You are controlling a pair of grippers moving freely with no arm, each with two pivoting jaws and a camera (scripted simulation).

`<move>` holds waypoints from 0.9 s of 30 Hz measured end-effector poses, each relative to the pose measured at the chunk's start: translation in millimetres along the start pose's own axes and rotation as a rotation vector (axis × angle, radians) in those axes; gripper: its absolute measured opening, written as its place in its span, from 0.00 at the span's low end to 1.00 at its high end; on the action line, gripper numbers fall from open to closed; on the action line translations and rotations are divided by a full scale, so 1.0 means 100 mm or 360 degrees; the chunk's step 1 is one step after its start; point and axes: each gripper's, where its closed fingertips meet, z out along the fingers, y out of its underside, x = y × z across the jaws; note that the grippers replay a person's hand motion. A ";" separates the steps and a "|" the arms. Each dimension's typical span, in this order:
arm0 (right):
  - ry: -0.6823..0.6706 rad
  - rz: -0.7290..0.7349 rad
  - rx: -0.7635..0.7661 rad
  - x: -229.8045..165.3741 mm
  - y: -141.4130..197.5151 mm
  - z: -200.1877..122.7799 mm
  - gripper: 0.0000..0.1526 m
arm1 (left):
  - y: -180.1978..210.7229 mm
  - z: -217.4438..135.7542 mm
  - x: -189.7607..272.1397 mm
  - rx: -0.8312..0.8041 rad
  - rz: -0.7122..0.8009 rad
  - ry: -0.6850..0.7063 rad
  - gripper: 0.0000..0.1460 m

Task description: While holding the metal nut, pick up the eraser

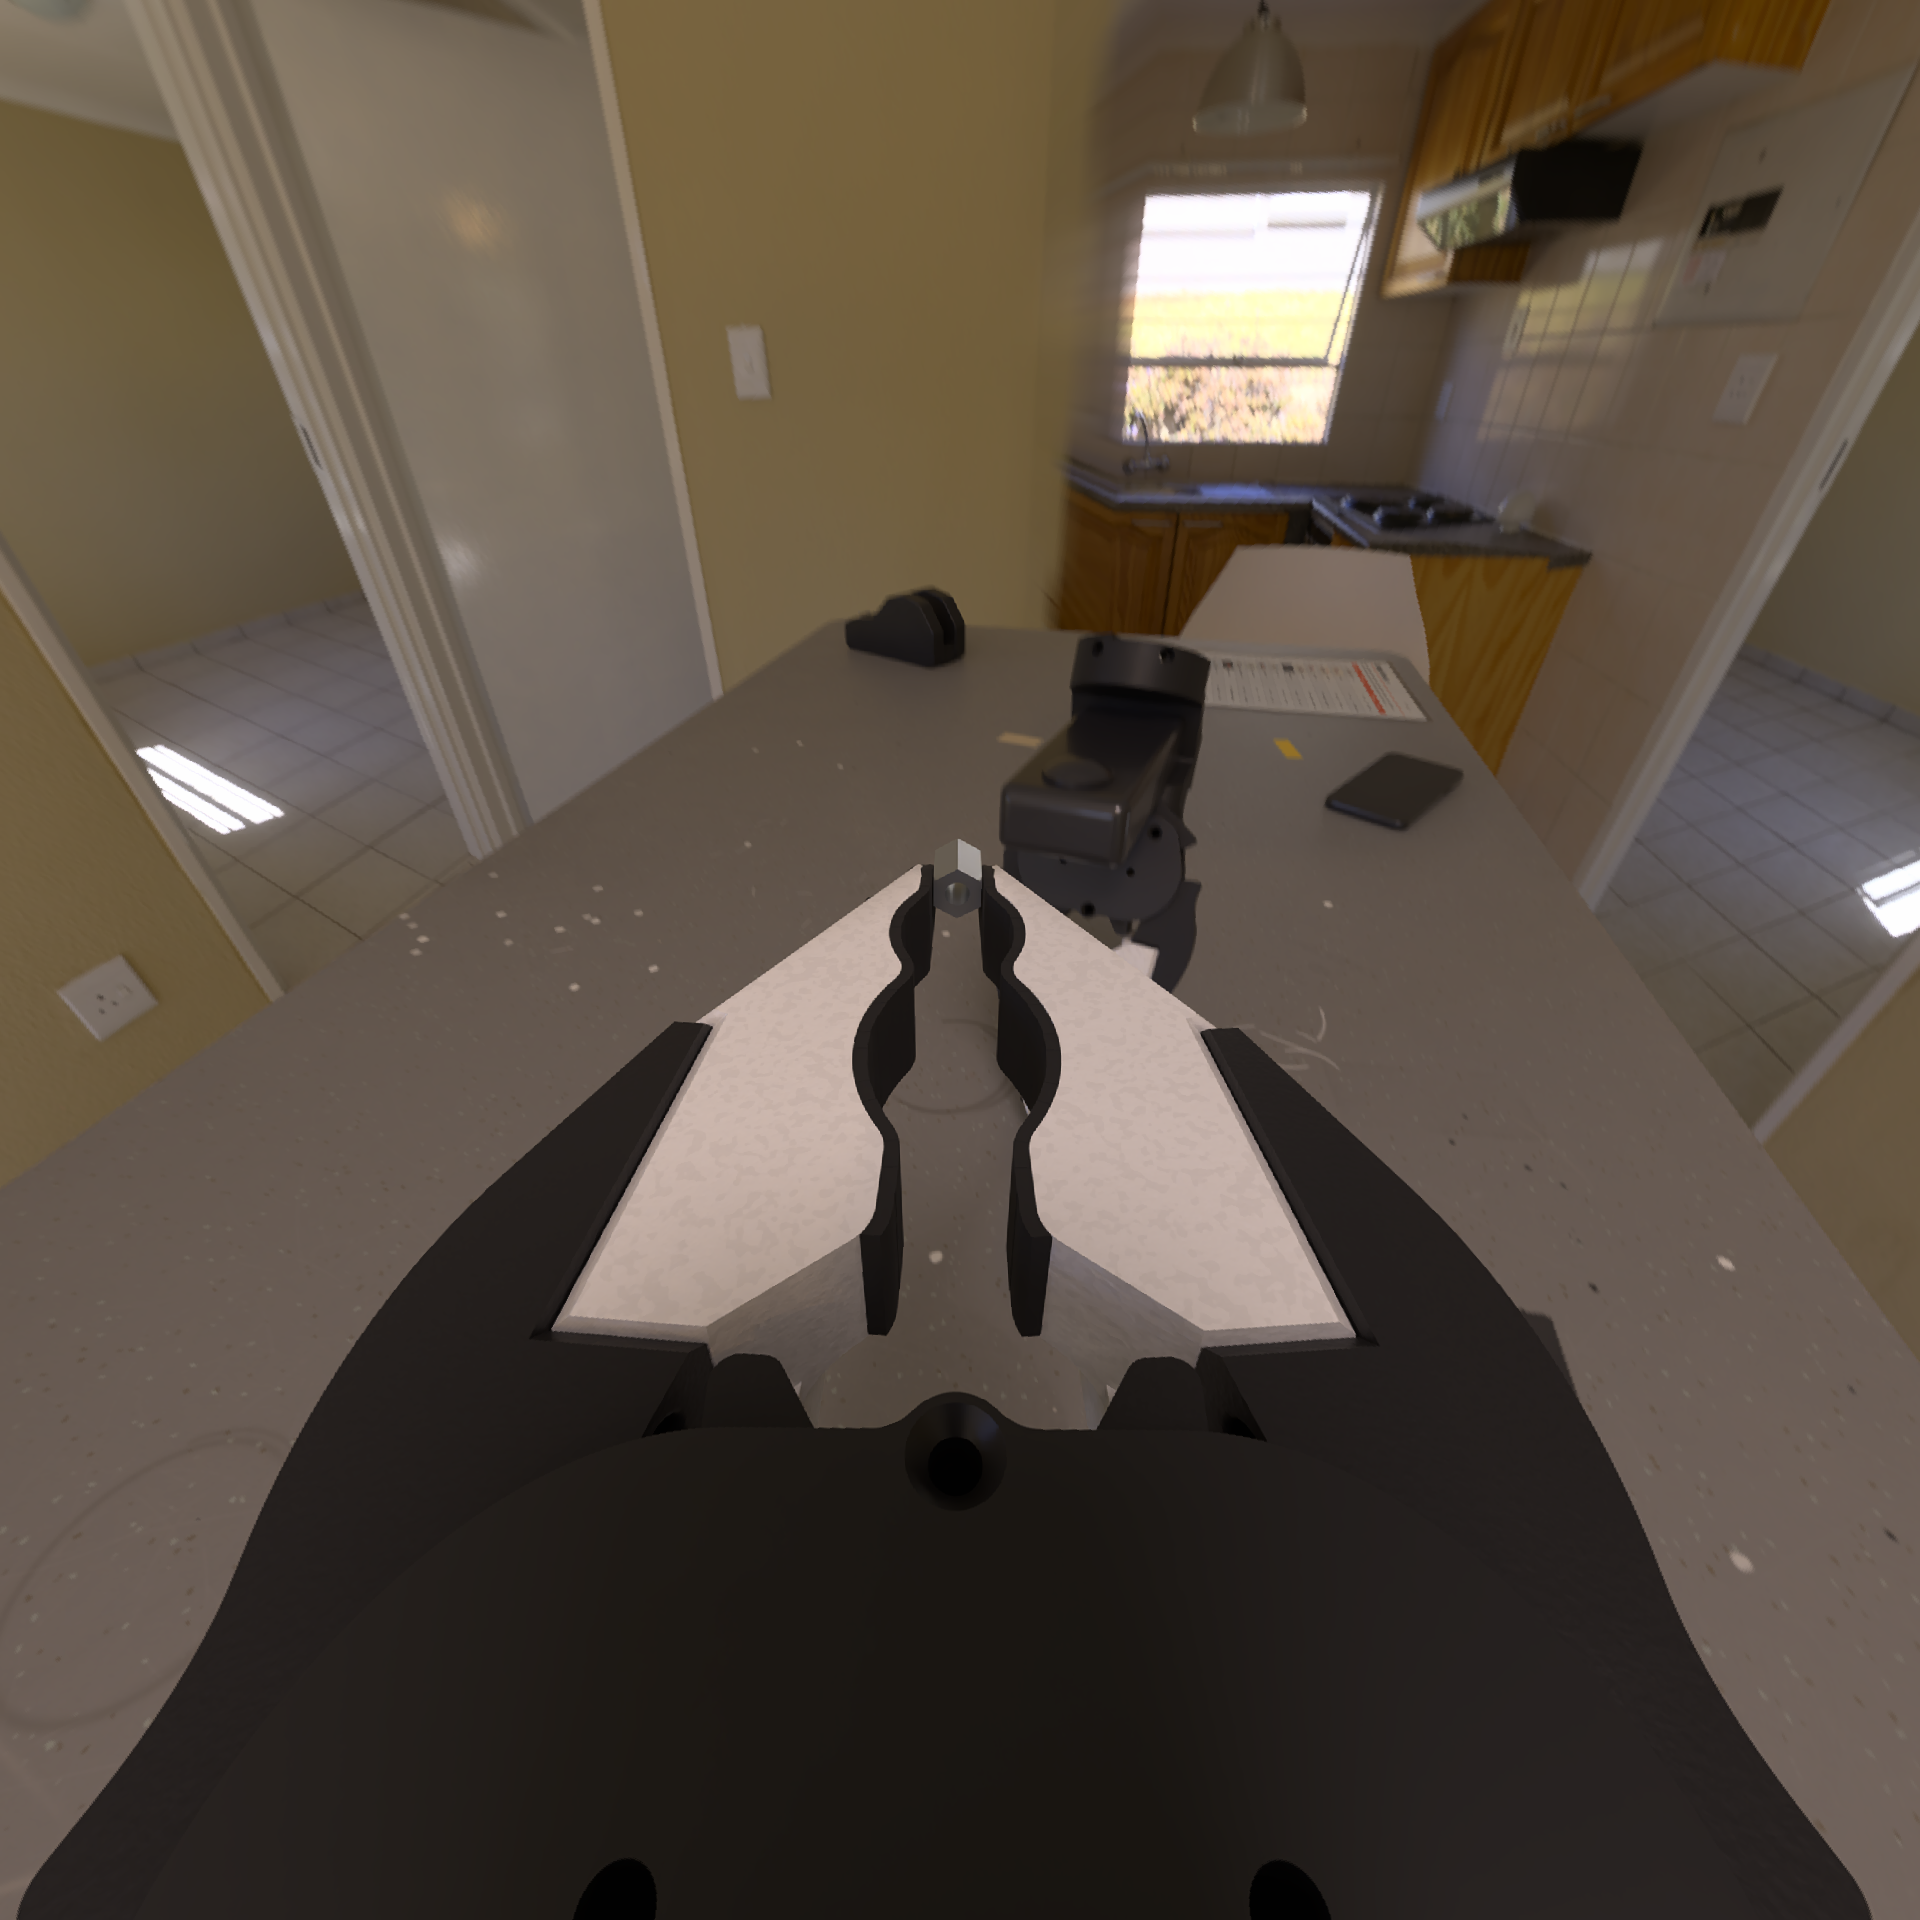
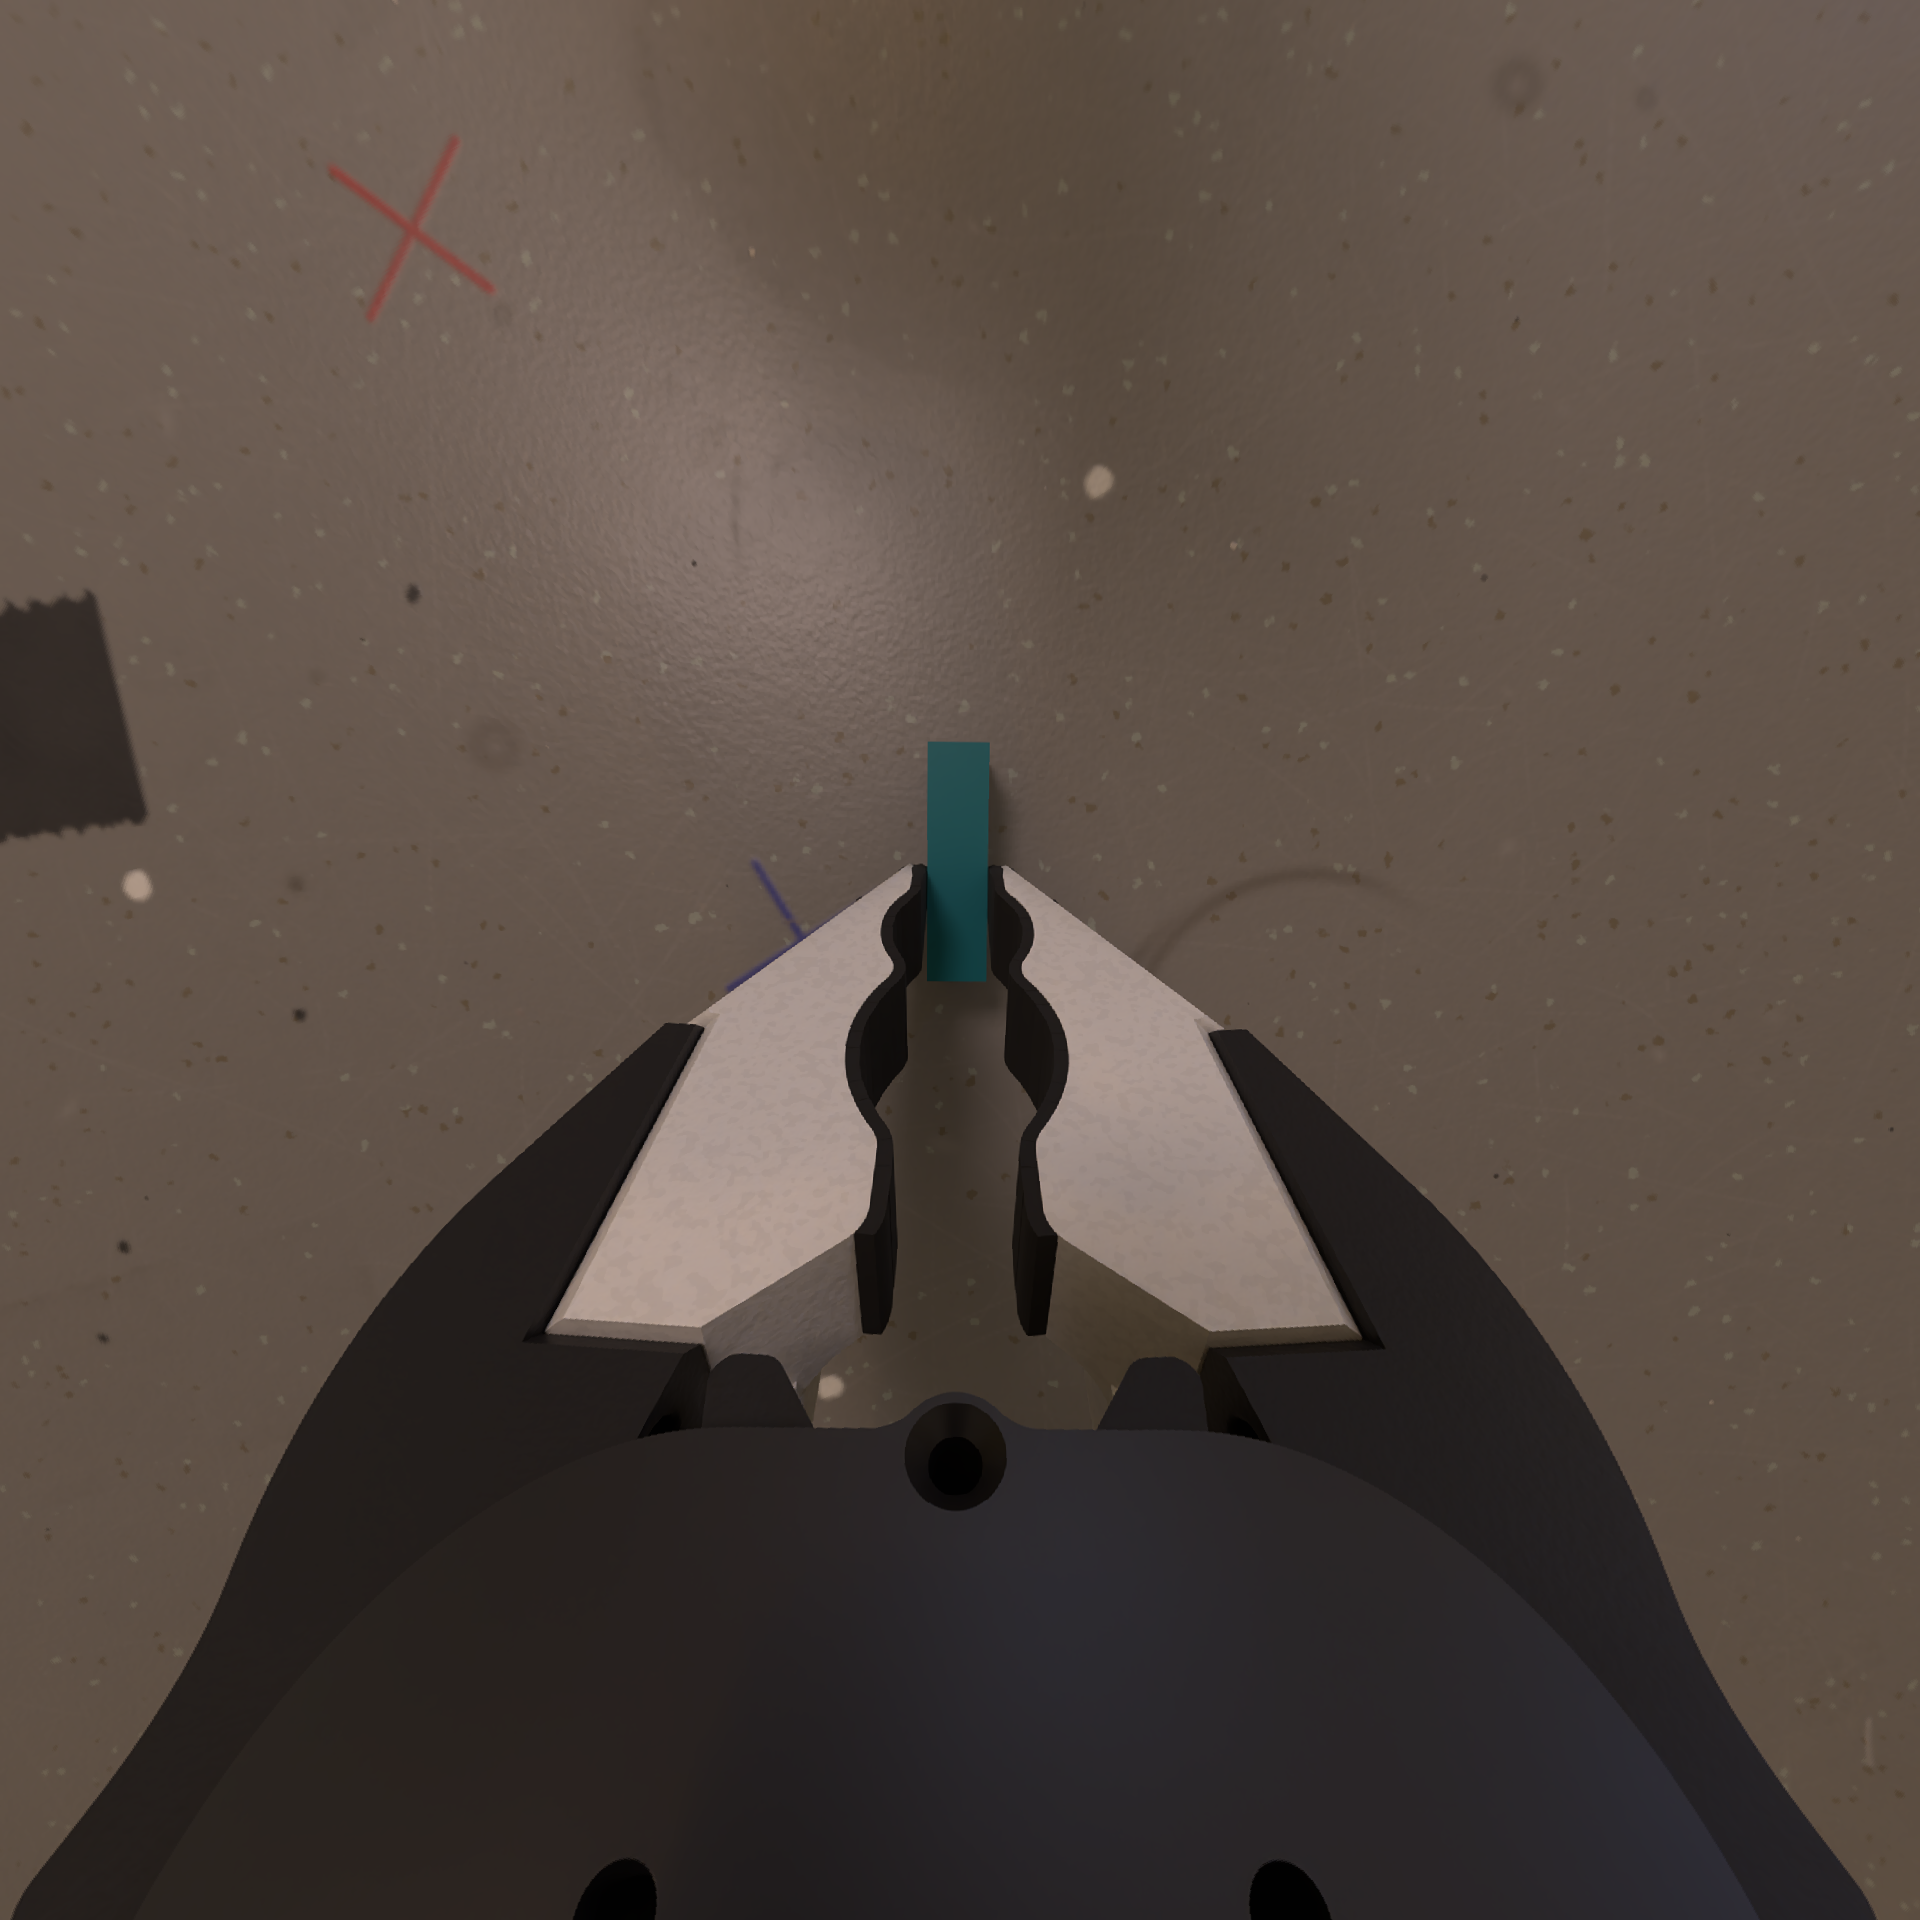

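My left gripper (image 1: 956, 883) is shut on a small silver metal nut (image 1: 956, 881), pinched at its fingertips above the grey speckled counter (image 1: 520, 1039). My right gripper (image 2: 957, 883) points straight down at the counter (image 2: 1351, 520), and its fingertips are shut on a teal eraser (image 2: 957, 831), a narrow block that sticks out past the tips. I cannot tell whether the eraser touches the counter. The right gripper also shows in the left wrist view (image 1: 1107, 821), just beyond and to the right of the nut; the eraser is hidden there.
In the left wrist view a black phone (image 1: 1392, 792), a printed sheet (image 1: 1320, 686) and a black holder (image 1: 904, 623) lie farther along the counter. In the right wrist view a red cross mark (image 2: 412, 229) and a dark tape strip (image 2: 62, 717) are on the counter.
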 end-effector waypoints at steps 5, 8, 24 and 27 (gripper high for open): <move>-0.0036 0.0009 0.0105 -0.03 -0.10 -0.05 0.07 | 0.32 0.11 0.16 -0.0287 -0.0037 0.0158 0.05; -0.0025 0.0007 0.0117 -0.01 -0.11 -0.08 0.07 | 0.72 0.19 0.31 -0.0663 -0.0046 0.0282 0.05; -0.0003 -0.0036 0.0121 0.00 -0.12 -0.15 0.07 | 2.05 -0.52 0.39 -0.1896 -0.0692 0.0401 0.05; 0.0016 -0.0047 0.0093 0.01 -0.10 -0.14 0.07 | 2.13 -0.57 0.34 -0.1950 -0.0804 0.0331 0.05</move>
